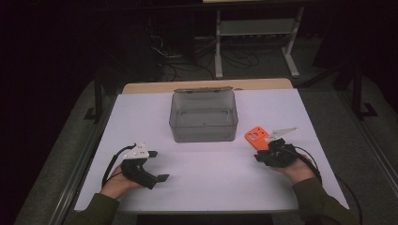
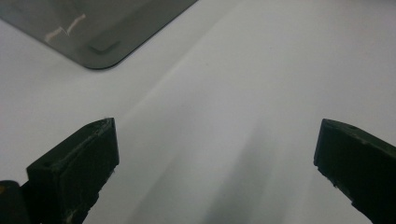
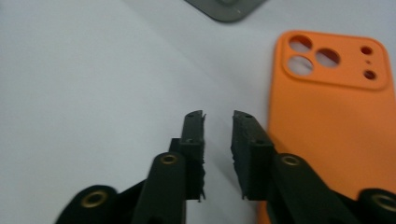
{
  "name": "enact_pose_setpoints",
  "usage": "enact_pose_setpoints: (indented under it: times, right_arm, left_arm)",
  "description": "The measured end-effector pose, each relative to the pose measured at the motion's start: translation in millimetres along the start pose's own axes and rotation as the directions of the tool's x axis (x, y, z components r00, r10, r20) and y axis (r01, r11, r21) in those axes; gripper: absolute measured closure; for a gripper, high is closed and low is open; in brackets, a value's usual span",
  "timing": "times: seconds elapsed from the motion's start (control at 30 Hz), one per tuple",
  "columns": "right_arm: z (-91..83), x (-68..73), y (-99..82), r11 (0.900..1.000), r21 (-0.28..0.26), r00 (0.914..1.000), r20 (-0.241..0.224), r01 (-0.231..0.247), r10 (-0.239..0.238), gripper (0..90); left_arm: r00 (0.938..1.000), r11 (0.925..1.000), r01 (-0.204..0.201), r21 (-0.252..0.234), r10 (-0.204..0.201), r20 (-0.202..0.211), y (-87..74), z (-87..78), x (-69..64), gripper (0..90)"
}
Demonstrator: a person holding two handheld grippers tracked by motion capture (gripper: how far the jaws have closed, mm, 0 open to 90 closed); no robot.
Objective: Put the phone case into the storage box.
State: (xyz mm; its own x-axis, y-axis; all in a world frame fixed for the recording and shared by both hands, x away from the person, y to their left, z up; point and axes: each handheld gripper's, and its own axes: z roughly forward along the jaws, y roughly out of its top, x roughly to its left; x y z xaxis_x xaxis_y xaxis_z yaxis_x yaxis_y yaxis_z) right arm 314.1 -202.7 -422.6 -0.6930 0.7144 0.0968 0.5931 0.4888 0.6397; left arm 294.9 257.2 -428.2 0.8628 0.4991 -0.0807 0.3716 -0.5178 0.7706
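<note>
Right gripper (image 3: 218, 116) low over table, narrowly parted, empty, beside orange phone case (image 3: 327, 121)

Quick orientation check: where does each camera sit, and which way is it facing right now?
High view: above the person's side, looking forward and down on the table; forearms and both claws, left claw, right claw.
Left gripper view: rides the left claw, facing the table and a corner of the grey bin; jaws wide apart.
Right gripper view: rides the right claw, facing the orange phone case; jaws narrowly apart, nothing between.
Shared: the bin and white table.

Bright lit table, dark surroundings, soft close-up blur
</note>
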Motion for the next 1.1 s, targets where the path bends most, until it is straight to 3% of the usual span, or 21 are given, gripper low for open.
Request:
enact_pose_setpoints:
  times: [0.2, 0.37, 0.57, 0.77, 1.1]
  right_arm:
    - [1.3, 13.5, -0.7, 0.9973, -0.073, 0.9997, -0.025, -0.005, 0.003, 41.3]
    - [1.5, 23.2, -8.4, 0.9899, -0.142, 0.9999, -0.006, -0.009, 0.009, 16.9]
    - [2.9, 29.9, -19.3, 0.9838, -0.179, 0.9999, -0.005, 0.013, -0.014, 0.2]
    - [2.5, 33.1, -28.7, 0.9826, -0.185, 0.9998, -0.006, 0.017, -0.019, 0.0]
    - [3.3, 34.2, -27.2, 0.9808, -0.192, 0.9992, -0.01, 0.035, -0.038, 0.0]
  left_arm:
    - [1.0, 1.0, 0.001, -0.003, -0.001, 0.001, 0.1, -0.3, -1.0, 0.0]
    - [1.0, 1.0, 0.001, -0.008, -0.001, 0.003, 0.4, -0.8, -1.9, 0.0]
    - [1.0, 0.9999, 0.004, -0.014, -0.004, 0.008, 1.0, -1.5, -3.2, 0.0]
    - [1.0, 0.9998, 0.001, -0.021, -0.001, 0.009, 0.9, -1.4, -5.5, 0.0]
    - [0.9999, 0.9997, 0.007, -0.023, -0.007, 0.01, -0.9, -1.1, -6.5, 0.0]
